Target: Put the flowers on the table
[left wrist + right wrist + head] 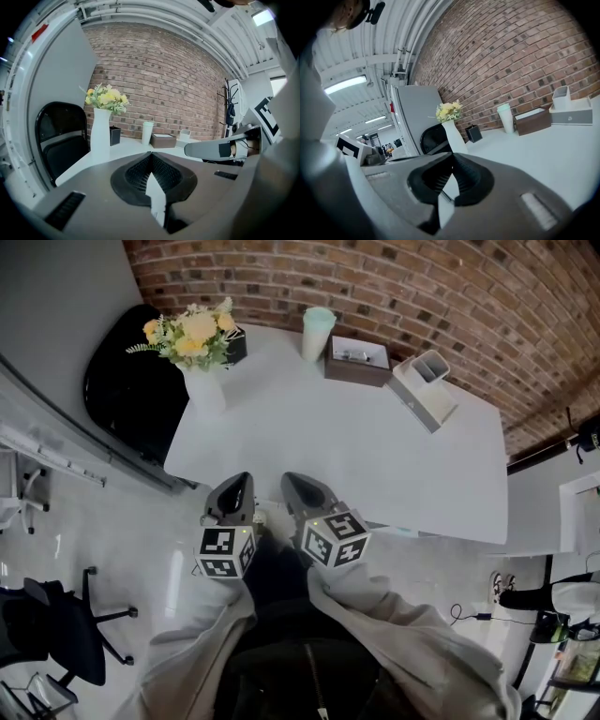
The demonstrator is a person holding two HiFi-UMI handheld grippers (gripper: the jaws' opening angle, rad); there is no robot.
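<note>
The left gripper [236, 486] and the right gripper [298, 486] were held fully closed with nothing gripped, by the table [375, 456] edge, well apart from the flowers [197, 334].

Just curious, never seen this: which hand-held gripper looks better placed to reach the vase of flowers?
Probably the left hand-held gripper: the vase of flowers stands at the far left corner of the table, on its side. The right hand-held gripper would cross over.

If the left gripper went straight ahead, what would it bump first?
Probably the white table, near its front edge: the left gripper tilts slightly down toward it. The vase stands further left.
</note>
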